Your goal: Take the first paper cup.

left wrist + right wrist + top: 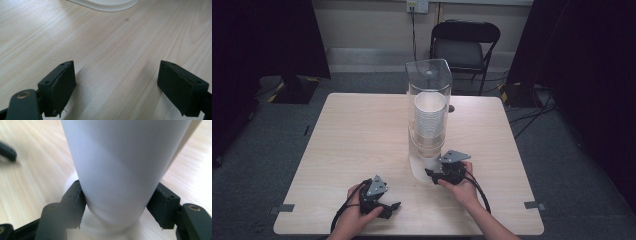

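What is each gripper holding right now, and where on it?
The right gripper clamps a white paper cup near its lower end, below the dispenser. The left gripper holds nothing.

light wood table (362, 130) on grey carpet (572, 165); black folding chair (464, 42) against pale wall (362, 20); dark curtains (592, 50) flank room

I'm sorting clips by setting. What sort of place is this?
Probably a lab or test room set up for recording, not a home: a bare wooden table on grey carpet, black curtains at both sides, a folding chair by the wall, and cables trailing across the floor.
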Available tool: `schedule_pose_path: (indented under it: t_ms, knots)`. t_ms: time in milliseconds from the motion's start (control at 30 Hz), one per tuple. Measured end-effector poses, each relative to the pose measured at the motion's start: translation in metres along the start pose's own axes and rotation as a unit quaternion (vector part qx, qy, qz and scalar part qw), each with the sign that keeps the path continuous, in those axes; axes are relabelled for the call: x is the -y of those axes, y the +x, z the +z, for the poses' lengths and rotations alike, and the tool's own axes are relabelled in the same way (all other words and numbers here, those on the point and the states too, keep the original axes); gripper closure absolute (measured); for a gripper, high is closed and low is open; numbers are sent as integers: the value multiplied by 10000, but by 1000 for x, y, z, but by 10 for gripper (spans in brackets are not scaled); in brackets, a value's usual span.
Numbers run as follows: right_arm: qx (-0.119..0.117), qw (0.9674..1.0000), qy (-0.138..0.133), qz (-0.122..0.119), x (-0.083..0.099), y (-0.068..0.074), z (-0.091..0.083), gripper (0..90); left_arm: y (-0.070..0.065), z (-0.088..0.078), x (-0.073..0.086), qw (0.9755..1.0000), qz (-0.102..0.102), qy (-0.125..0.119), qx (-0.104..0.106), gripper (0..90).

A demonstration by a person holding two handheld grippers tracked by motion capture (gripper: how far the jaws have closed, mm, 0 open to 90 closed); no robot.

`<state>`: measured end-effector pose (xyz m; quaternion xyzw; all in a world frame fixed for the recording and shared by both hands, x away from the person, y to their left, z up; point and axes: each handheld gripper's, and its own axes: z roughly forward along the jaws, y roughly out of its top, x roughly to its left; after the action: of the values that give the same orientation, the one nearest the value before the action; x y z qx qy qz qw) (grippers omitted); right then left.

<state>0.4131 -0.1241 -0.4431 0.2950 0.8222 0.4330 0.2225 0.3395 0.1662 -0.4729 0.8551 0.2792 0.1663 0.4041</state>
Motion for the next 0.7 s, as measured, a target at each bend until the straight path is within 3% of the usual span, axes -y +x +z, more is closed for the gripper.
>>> schedule_pose_path:
  t_ms: [167, 367, 600, 700]
  knots:
    - [-11, 10000, 35, -65, 14, -6, -11, 355, 0, 0, 0, 10000, -3, -8, -2, 146]
    - [-12, 9999, -40, -119, 16, -7, -25, 353, 0, 0, 0, 10000, -3, -3, -5, 146]
    - [-86, 9995, -30, -293, 22, 1, -28, 351, 0, 0, 0, 10000, -29, -2, -7, 150]
    - [-172, 9992, -44, -349, 23, 6, -28, 351, 1, -2, -2, 9998, -188, -28, 103, 171]
